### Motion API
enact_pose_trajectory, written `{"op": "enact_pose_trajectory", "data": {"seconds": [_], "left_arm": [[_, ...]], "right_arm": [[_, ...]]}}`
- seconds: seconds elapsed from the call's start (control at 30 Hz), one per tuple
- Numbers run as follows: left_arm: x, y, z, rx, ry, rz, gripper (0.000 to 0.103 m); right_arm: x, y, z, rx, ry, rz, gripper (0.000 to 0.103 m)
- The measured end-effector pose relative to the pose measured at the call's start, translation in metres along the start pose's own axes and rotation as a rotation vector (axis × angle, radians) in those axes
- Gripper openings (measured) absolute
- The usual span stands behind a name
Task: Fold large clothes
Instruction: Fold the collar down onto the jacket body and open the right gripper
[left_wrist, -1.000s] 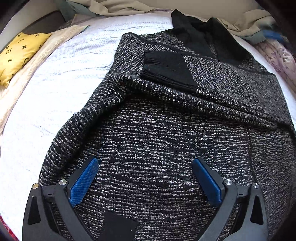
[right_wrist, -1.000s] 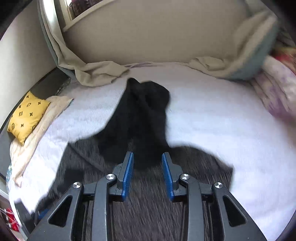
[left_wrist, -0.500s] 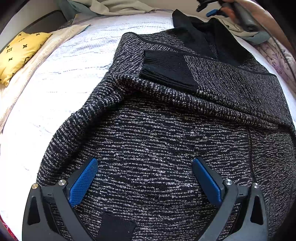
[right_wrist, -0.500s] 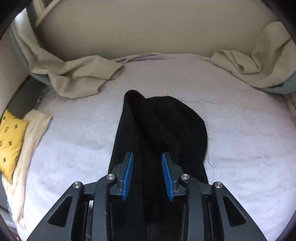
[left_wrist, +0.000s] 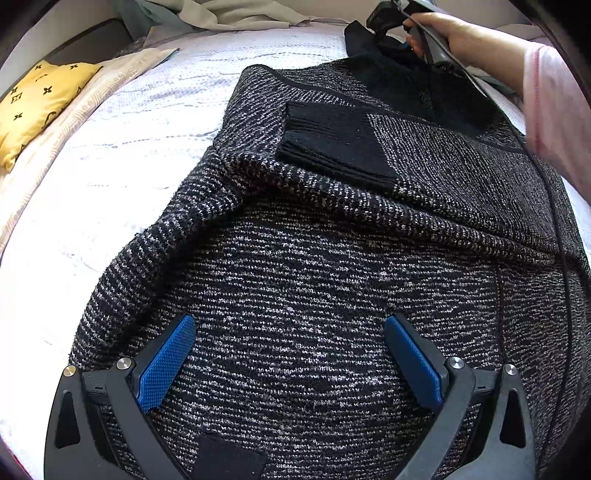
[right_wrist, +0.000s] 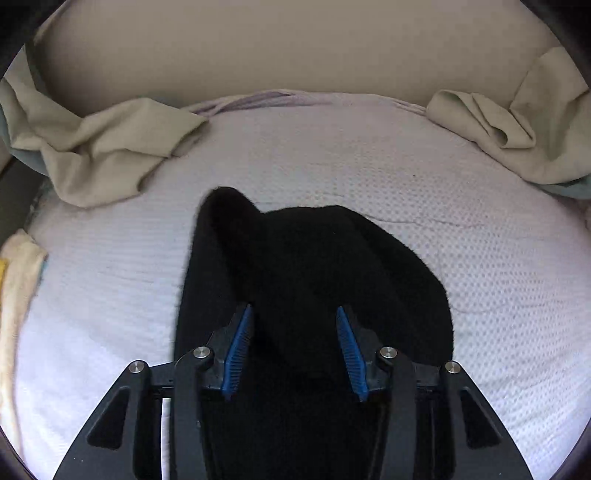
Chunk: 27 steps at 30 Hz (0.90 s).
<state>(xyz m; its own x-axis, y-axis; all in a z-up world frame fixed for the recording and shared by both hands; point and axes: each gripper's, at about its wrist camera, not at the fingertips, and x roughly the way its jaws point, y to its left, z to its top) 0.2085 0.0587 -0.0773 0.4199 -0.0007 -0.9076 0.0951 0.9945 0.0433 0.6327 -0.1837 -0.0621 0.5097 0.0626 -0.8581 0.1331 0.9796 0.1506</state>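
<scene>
A large black-and-white speckled knit sweater (left_wrist: 314, 258) lies spread on the white bed. One sleeve with a black cuff (left_wrist: 332, 144) is folded across its body. My left gripper (left_wrist: 290, 358) is open and hovers low over the sweater's near part. The sweater's plain black collar part (right_wrist: 314, 266) lies at its far end. My right gripper (right_wrist: 293, 350) is open just above that black part, with the fabric between and below its jaws; it also shows at the top of the left wrist view (left_wrist: 391, 18), held by a hand.
The bed has a white textured cover (right_wrist: 406, 177). Crumpled beige sheets lie at the far left (right_wrist: 96, 147) and far right (right_wrist: 509, 129). A yellow patterned pillow (left_wrist: 33, 103) sits on a cream blanket at the left edge.
My right gripper has moved forward and down over the black collar part and its jaws have opened wider. The hand holding it has entered the left wrist view. My left gripper has stayed still.
</scene>
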Motion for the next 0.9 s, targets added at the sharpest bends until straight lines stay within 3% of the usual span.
{"op": "enact_pose_trajectory", "data": {"seconds": [0.17,0.2,0.23,0.27,0.43,0.67,0.9], "left_arm": [[-0.001,0.002,-0.001,-0.003,0.000,-0.002,0.103],[-0.001,0.002,0.000,-0.003,0.000,-0.002,0.103],[-0.001,0.002,0.000,-0.004,0.000,-0.002,0.103],[0.000,0.003,0.000,-0.005,0.000,-0.001,0.103],[0.000,0.003,0.001,-0.007,0.000,0.000,0.103],[-0.002,0.003,0.002,-0.011,0.003,-0.003,0.103],[-0.002,0.004,0.002,-0.019,0.004,0.000,0.103]], "right_arm": [[0.018,-0.003,-0.006,-0.013,0.017,0.010,0.044],[0.018,-0.001,-0.007,-0.030,0.015,0.002,0.036],[0.018,0.001,-0.007,-0.053,0.014,-0.004,0.016],[0.017,0.003,-0.007,-0.062,0.017,0.003,0.008],[-0.014,-0.002,-0.005,-0.026,-0.054,0.030,0.003],[-0.110,-0.016,-0.010,-0.054,-0.232,0.126,0.003],[-0.211,-0.036,-0.051,-0.098,-0.358,0.239,0.003]]}}
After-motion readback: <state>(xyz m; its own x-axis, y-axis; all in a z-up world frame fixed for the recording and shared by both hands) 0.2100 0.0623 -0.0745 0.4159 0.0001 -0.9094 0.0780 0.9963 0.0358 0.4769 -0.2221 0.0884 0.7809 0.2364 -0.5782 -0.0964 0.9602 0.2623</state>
